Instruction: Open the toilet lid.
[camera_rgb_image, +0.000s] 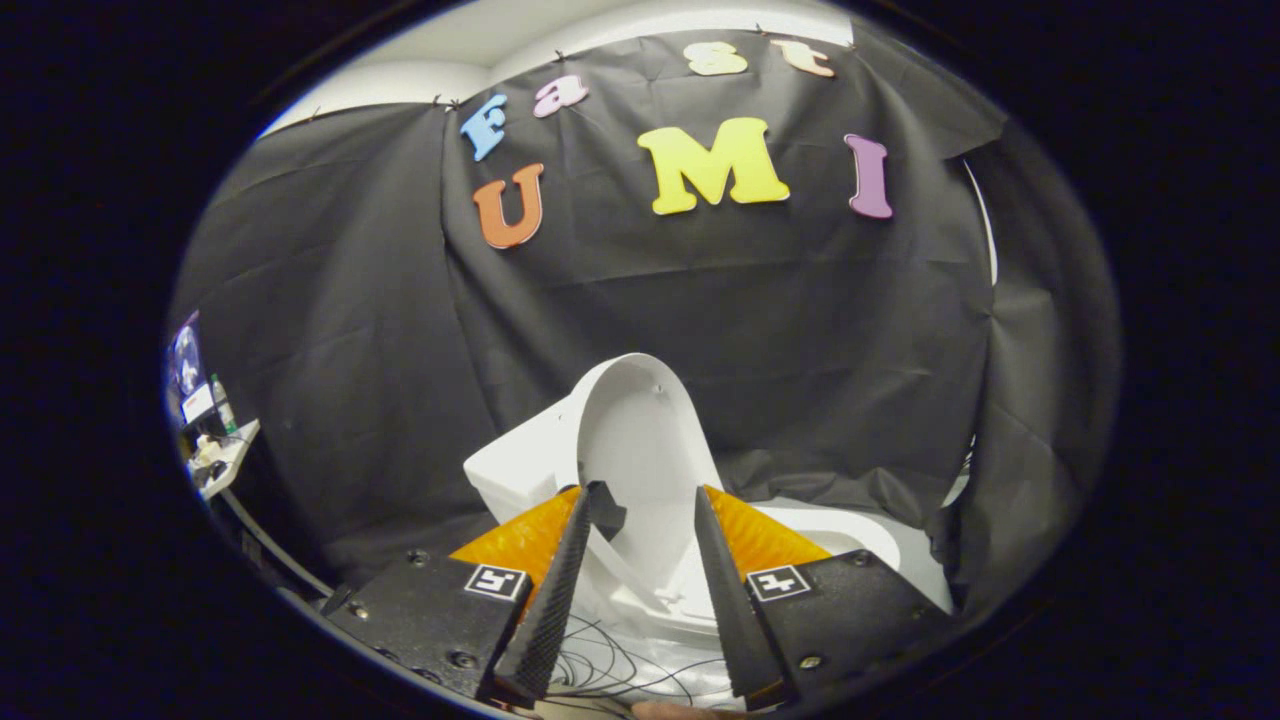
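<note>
The white toilet lid (640, 430) stands raised and upright, its inner face turned toward me, just ahead of the fingers. Behind it on the left sits the white tank (515, 465). The white bowl rim (860, 535) shows low on the right past the right finger. My gripper (650, 495) is open, its two fingers spread with a wide gap and nothing pressed between them. The lid's lower part and the hinge area show through that gap.
Black cloth (800, 330) walls the booth behind and beside the toilet. A small shelf with bottles and clutter (215, 445) stands far left. Thin dark cables (620, 660) lie on the white surface under the fingers.
</note>
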